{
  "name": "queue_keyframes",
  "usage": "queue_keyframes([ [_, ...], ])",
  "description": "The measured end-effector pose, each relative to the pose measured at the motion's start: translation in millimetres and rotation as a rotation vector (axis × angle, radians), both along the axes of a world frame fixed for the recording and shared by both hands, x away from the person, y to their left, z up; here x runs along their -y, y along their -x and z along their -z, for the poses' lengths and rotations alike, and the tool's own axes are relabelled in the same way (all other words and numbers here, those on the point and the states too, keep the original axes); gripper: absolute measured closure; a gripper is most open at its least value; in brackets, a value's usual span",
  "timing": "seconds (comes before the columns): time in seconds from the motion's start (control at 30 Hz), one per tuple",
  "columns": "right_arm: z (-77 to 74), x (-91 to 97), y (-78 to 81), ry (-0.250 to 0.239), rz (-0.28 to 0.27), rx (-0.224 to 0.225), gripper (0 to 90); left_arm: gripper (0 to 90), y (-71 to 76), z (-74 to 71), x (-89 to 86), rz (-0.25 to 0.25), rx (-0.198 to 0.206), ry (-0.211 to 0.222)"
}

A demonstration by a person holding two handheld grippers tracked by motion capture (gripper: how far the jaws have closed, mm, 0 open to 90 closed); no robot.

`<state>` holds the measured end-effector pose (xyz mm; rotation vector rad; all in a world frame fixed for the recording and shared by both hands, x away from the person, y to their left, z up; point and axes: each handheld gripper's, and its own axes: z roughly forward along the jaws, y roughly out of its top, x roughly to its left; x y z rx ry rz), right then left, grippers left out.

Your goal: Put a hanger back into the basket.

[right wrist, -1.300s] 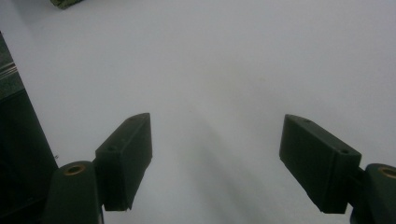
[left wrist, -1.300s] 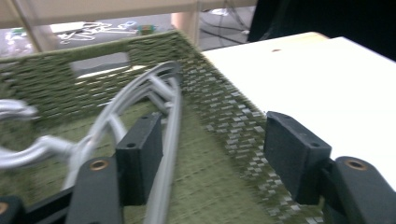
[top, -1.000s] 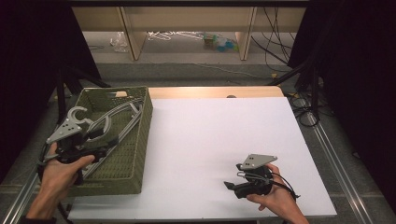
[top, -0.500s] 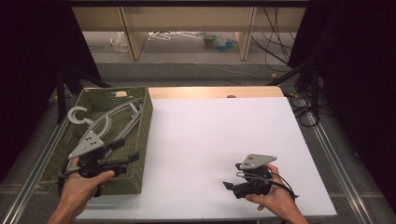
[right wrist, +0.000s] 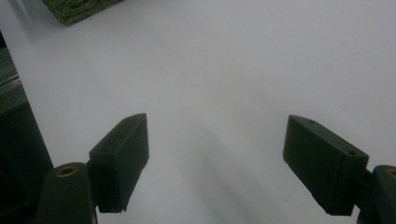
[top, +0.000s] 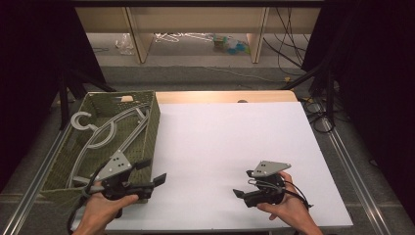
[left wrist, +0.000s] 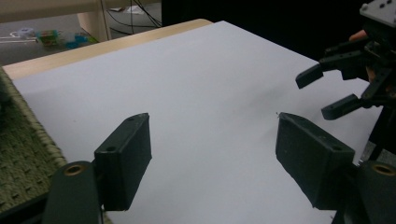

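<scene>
A green woven basket (top: 58, 159) stands at the table's left and holds several grey clothes hangers (top: 100, 137). My left gripper (top: 151, 172) hovers at the basket's near right corner, jaws open and empty, pointing right over the white table top (top: 230, 132). In the left gripper view its jaws (left wrist: 212, 121) frame bare white surface, with the basket wall (left wrist: 18, 154) at the left. My right gripper (top: 243, 183) rests low near the table's front edge, pointing left, open with nothing between its jaws (right wrist: 215, 121). The right gripper (left wrist: 327, 91) is also in the left gripper view.
A wooden strip (top: 225, 96) borders the table's far edge. Beyond it a low shelf (top: 195, 29) stands over floor clutter and cables. Metal rails (top: 352, 166) run along the table's sides. The basket's corner (right wrist: 77, 9) sits at the top left of the right gripper view.
My left gripper has come down and toward the near right, from over the basket's left side to its front right corner. The right gripper has stayed in place.
</scene>
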<state>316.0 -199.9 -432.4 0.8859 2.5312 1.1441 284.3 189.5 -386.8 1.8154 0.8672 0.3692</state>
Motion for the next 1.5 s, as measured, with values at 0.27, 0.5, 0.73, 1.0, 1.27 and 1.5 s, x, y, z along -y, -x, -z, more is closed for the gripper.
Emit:
queue_keyframes([
  [0.27,1.4,-0.5,-0.1,0.002,0.004,0.004,23.3,26.5,17.9,15.3,18.8,0.043,-0.01,-0.027],
  [0.5,1.1,-2.0,1.8,0.003,0.003,-0.004,23.3,26.3,22.6,24.6,28.3,0.053,-0.007,-0.026],
  [0.73,0.3,-1.8,6.3,-0.014,0.012,0.007,23.3,25.1,23.9,38.6,37.7,0.058,-0.014,-0.038],
  [1.0,-1.1,4.0,23.0,-0.07,0.032,0.028,22.7,24.0,21.7,43.4,32.7,0.06,-0.035,0.053],
  [1.27,-0.1,9.7,32.6,-0.093,0.053,0.036,21.3,24.4,20.0,47.7,32.3,0.062,0.009,-0.035],
  [1.5,-0.7,10.7,33.4,-0.103,0.056,0.05,21.1,24.0,20.5,48.2,33.0,0.055,0.009,-0.024],
])
